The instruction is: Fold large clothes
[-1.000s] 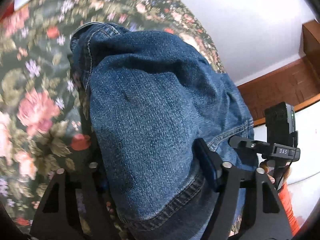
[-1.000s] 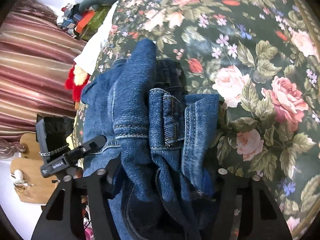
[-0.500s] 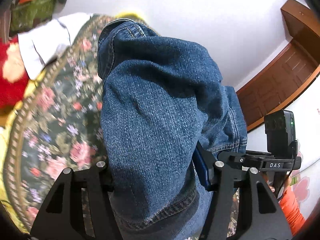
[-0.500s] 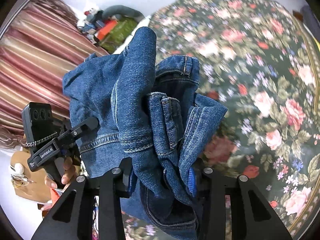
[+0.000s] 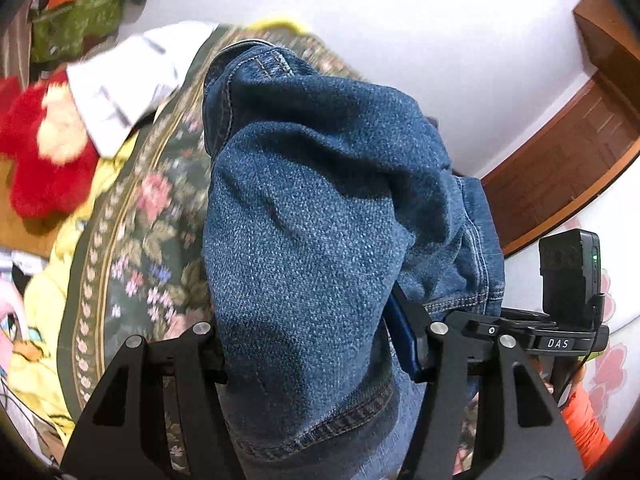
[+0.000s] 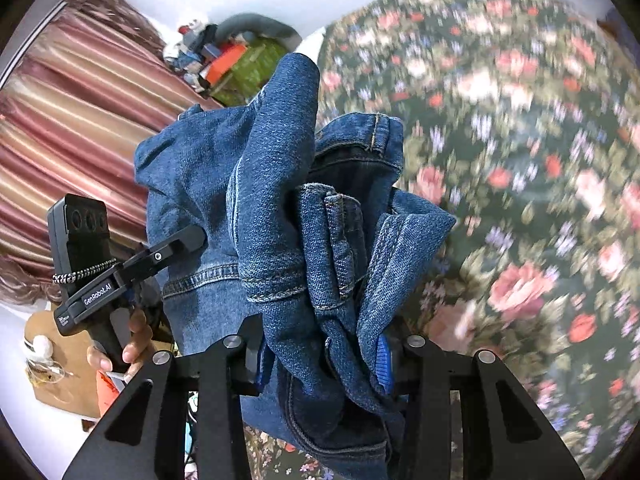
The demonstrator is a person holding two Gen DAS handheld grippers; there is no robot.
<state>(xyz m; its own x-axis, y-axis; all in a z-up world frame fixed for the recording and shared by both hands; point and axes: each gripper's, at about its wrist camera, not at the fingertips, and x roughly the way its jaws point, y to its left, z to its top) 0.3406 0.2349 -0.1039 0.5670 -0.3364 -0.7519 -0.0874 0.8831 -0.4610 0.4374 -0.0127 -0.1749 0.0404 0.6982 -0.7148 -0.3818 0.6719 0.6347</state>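
A pair of blue denim jeans hangs bunched in the air above the floral bedspread. My left gripper is shut on a thick fold of the jeans near a hem. In the right wrist view my right gripper is shut on a gathered bundle of the jeans with seams and a belt loop showing. The other gripper, held by a hand, shows at the left of that view, and likewise at the right of the left wrist view.
The dark floral bedspread lies below and to the right. A red plush toy and white cloth lie at the bed's edge. Striped curtains, a green bag and a wooden door surround the bed.
Both grippers have risen with the jeans, lifting them off the bedspread. The jaws of both narrowed on the denim at first, then held. More of the room's walls and curtain has come into view.
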